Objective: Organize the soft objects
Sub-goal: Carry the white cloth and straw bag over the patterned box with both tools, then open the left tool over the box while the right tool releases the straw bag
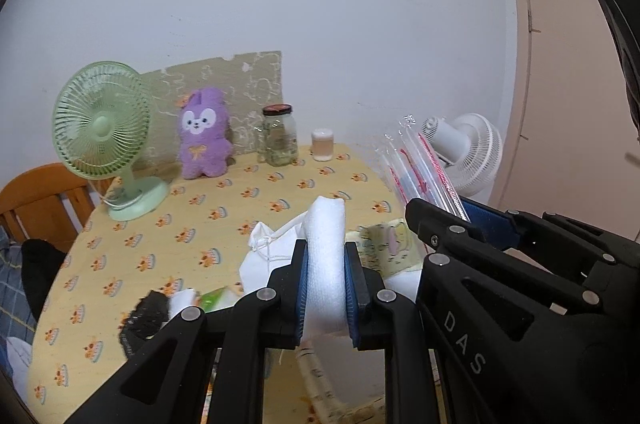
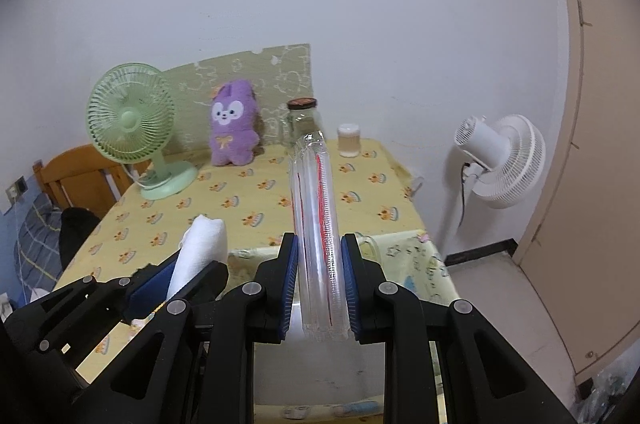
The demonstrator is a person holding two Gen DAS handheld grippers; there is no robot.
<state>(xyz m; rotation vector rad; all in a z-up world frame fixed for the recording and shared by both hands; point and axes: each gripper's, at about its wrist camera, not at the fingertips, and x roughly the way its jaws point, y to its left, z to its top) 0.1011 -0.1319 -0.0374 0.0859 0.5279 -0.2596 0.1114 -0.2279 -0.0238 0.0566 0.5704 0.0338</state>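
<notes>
Ahead of me the worktop (image 2: 304,195) centre lies open. Its far edge is blocked by the green fan (image 2: 132,121), purple plush (image 2: 233,123), glass jar (image 1: 279,135) and small container (image 2: 349,140). A cloth pile (image 1: 268,252) crowds the near edge.

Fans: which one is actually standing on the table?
The green desk fan, standing on the yellow tablecloth beside the purple plush bunny. The white fan is off the table, by the wall.
</notes>
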